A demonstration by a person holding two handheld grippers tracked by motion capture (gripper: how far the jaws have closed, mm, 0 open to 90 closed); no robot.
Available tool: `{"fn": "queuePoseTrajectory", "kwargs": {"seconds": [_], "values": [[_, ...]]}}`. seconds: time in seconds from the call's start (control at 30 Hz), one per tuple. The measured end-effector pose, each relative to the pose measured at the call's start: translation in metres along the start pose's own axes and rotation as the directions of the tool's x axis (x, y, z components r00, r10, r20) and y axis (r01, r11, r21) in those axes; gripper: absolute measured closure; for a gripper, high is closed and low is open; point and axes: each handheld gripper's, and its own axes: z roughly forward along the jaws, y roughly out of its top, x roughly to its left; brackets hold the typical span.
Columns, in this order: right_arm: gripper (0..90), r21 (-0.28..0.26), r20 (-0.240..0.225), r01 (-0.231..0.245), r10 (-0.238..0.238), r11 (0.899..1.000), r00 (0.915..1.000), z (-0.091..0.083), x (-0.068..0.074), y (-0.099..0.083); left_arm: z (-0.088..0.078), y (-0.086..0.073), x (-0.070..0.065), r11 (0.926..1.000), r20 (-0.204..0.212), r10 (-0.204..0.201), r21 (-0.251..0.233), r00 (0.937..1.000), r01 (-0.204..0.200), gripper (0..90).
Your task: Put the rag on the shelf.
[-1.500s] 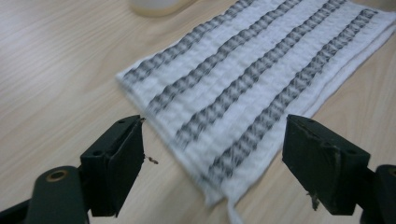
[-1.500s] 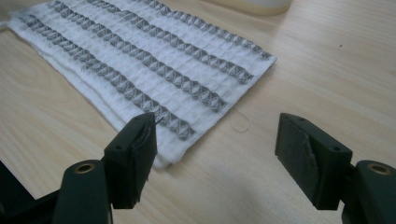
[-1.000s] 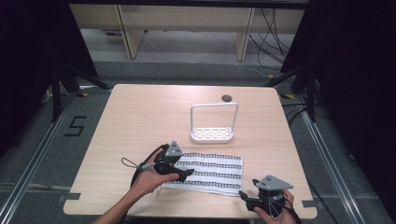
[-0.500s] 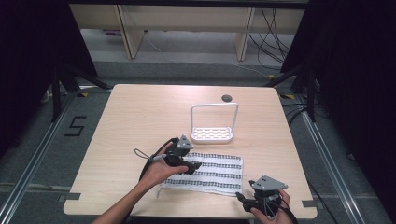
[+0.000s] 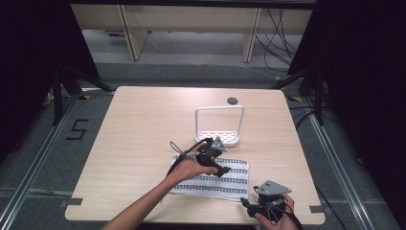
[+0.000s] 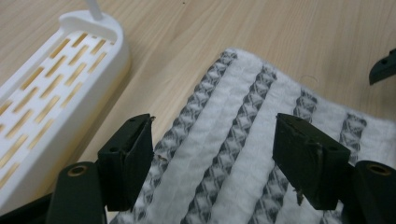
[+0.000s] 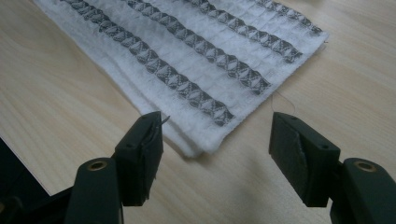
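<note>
Both grippers stood spread and empty: the left gripper [image 6: 212,154] over the striped towel [image 6: 261,140], having just been closing, the right gripper [image 7: 215,158] at its near corner. A pinch there risked catching one layer only, so the fold could slip apart.

Your light wooden table [image 5: 134,143] is carrying a folded white towel with grey patterned stripes [image 5: 234,179], lying flat near your edge. Just beyond it, a white slotted rack with a tall hoop handle [image 5: 219,125] is standing on the wood, close to the towel but apart. A small dark round cap [image 5: 232,100] is sitting near the far edge.
</note>
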Motion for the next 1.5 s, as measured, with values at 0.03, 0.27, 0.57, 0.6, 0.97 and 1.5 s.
{"fn": "queuePoseTrajectory", "kwargs": {"seconds": [0.03, 0.27, 0.57, 0.6, 0.97, 1.5], "values": [[36.3, -0.013, 0.003, 0.030, -0.030, 0.999, 0.9995, 0.002, -0.002, 0.000, 0.003, 0.002, 0.000, 1.0000, 0.006, -0.003, -0.005, 1.0000, 0.003, 28.5], [37.3, -0.003, 0.008, 0.043, -0.043, 0.999, 0.9990, 0.004, -0.002, 0.001, 0.019, 0.020, 0.002, 0.9995, 0.042, 0.025, 0.017, 0.9988, -0.026, 31.4], [38.6, 0.016, 0.009, 0.040, -0.040, 0.999, 0.9992, 0.008, 0.000, 0.001, 0.041, 0.033, 0.000, 0.9980, 0.076, 0.046, 0.040, 0.9960, -0.050, 33.3], [38.9, 0.017, 0.011, 0.043, -0.043, 0.999, 0.9990, 0.009, 0.000, 0.001, 0.043, 0.033, -0.001, 0.9982, 0.073, 0.039, 0.041, 0.9965, -0.042, 33.2], [41.2, 0.038, 0.011, 0.042, -0.042, 0.998, 0.9990, 0.013, 0.002, 0.002, 0.060, 0.035, 0.000, 0.9968, 0.088, 0.042, 0.064, 0.9953, -0.048, 37.3], [73.7, 0.007, -0.007, 0.014, -0.014, 1.000, 0.9999, 0.015, -0.009, 0.001, 0.066, 0.036, -0.002, 0.9935, 0.096, 0.087, 0.065, 0.9916, -0.093, 71.1]]}}
